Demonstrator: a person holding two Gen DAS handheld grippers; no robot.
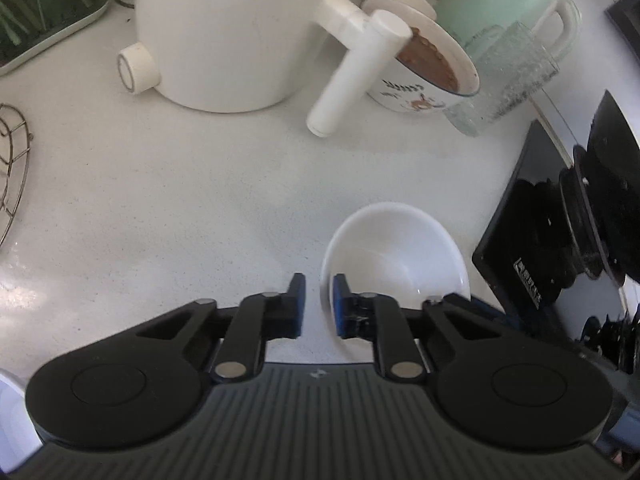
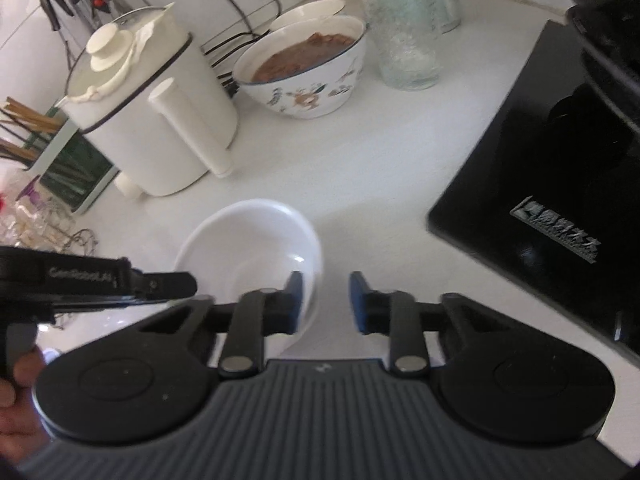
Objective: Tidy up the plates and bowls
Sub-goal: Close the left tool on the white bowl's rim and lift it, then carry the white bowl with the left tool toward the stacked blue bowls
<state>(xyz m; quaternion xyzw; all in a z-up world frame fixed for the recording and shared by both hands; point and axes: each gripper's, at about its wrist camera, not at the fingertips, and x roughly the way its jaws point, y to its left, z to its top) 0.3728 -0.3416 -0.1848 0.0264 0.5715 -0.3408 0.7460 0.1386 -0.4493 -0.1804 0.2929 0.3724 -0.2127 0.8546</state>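
So the empty white bowl (image 1: 394, 254) is being kept on the white tabletop (image 1: 180, 184), just beside the corner of the black induction cooker (image 1: 524, 248), and both grippers are being held around its near rim. In the left wrist view the left gripper (image 1: 320, 306) is being held with its fingers (image 1: 297, 304) narrowly parted, one finger outside the bowl's left rim and the other over the inside, so the rim is being straddled, but whether it's actually being pinched can't be told from here. In the right wrist view the right gripper (image 2: 326, 300) is being held released with a wider gap, the bowl's (image 2: 248, 248) right rim is sitting right by its left finger and nothing is being gripped. The left gripper's (image 2: 176, 284) black body is being seen coming in from the left edge, reaching the bowl's rim. Further back, a white electric cooking pot (image 2: 156, 120) with a glass lid is being kept, next to a patterned bowl (image 2: 308, 76) filled with something brown, with a textured glass (image 2: 404, 28) standing beside that. A chopstick holder (image 2: 60, 160) is being seen at the left, and a wire rack (image 1: 12, 172) is being cut off by the frame edge.
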